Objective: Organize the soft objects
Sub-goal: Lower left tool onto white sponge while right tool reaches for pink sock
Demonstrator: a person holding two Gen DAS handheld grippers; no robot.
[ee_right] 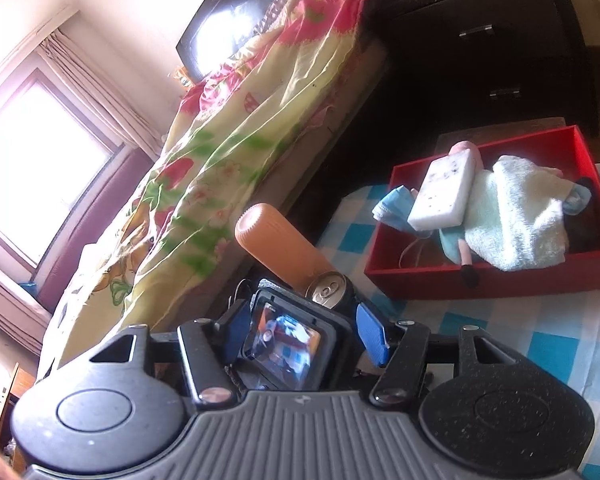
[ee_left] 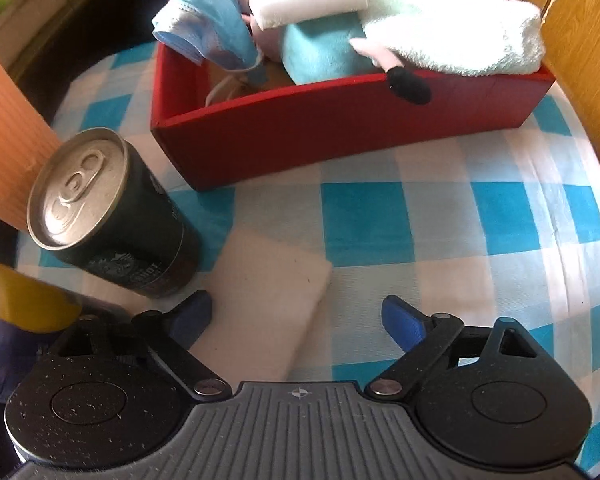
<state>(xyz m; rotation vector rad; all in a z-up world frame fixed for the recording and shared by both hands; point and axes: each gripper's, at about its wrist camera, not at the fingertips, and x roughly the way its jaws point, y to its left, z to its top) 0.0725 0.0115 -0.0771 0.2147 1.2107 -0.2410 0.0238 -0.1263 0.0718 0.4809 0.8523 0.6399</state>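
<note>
My left gripper [ee_left: 296,320] hung with jaws apart over the white sponge [ee_left: 270,304], bottom centre; right gripper [ee_right: 298,334] apart too, possibly straddling a camera [ee_right: 288,346].

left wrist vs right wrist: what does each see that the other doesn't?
Left wrist only: a flat white sponge on the checked cloth between the open left gripper fingers.
Right wrist only: bed, window, dresser, and the left gripper's camera screen in front of the right gripper.
Both: red box of soft items, can, orange cylinder.
</note>
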